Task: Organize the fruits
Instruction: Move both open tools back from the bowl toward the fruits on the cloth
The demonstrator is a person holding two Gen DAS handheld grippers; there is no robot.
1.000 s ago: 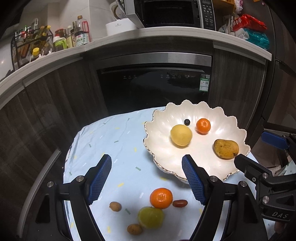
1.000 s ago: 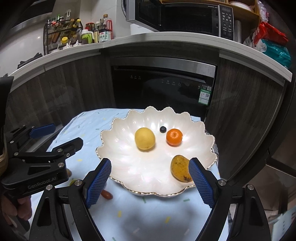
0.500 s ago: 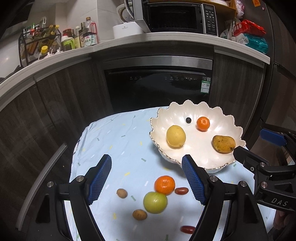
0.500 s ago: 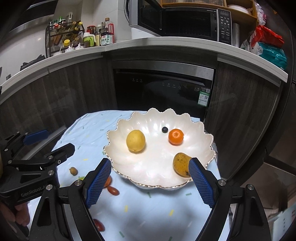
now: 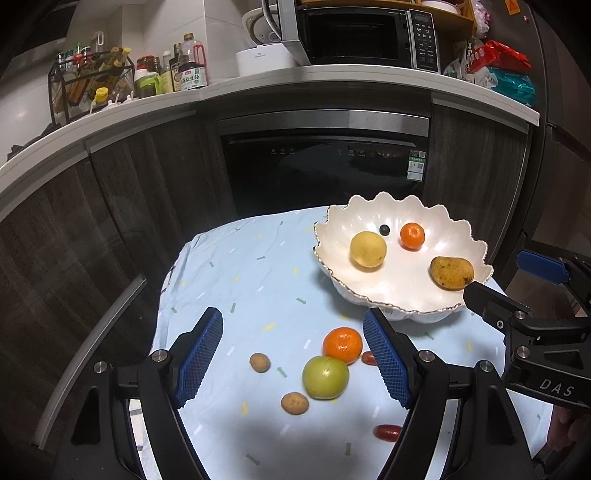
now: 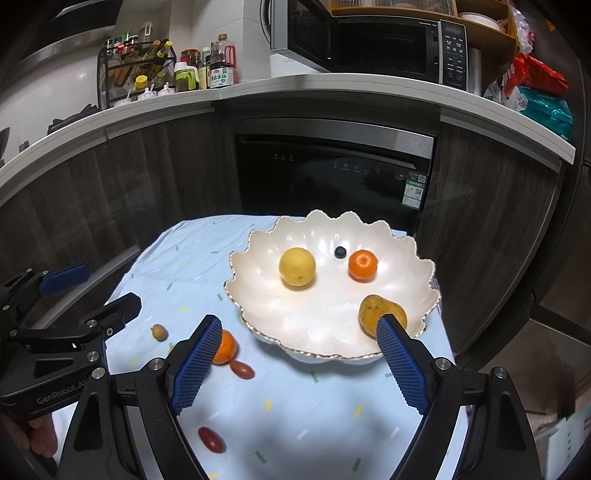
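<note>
A white scalloped bowl (image 5: 391,295) (image 6: 325,339) on the light blue cloth holds a lemon (image 5: 368,249), a small orange (image 5: 412,236), a mango (image 5: 451,272) and a blueberry (image 5: 384,229). On the cloth in front of it lie an orange (image 5: 342,345), a green fruit (image 5: 325,377), two small brown fruits (image 5: 259,362) (image 5: 294,403) and two red cherry tomatoes (image 5: 369,358) (image 5: 387,432). My left gripper (image 5: 293,360) is open and empty above these loose fruits. My right gripper (image 6: 299,363) is open and empty before the bowl's near rim.
The small table's cloth (image 5: 240,280) ends at edges left and far. Behind stand dark cabinets and a black oven (image 5: 325,166). The counter above carries bottles (image 5: 184,66) and a microwave (image 5: 362,33). The right gripper's body (image 5: 535,332) sits at the left view's right side.
Both grippers have pulled back and up from the table. The bowl looks smaller and farther, and more loose fruit shows on the cloth. Both stay open.
</note>
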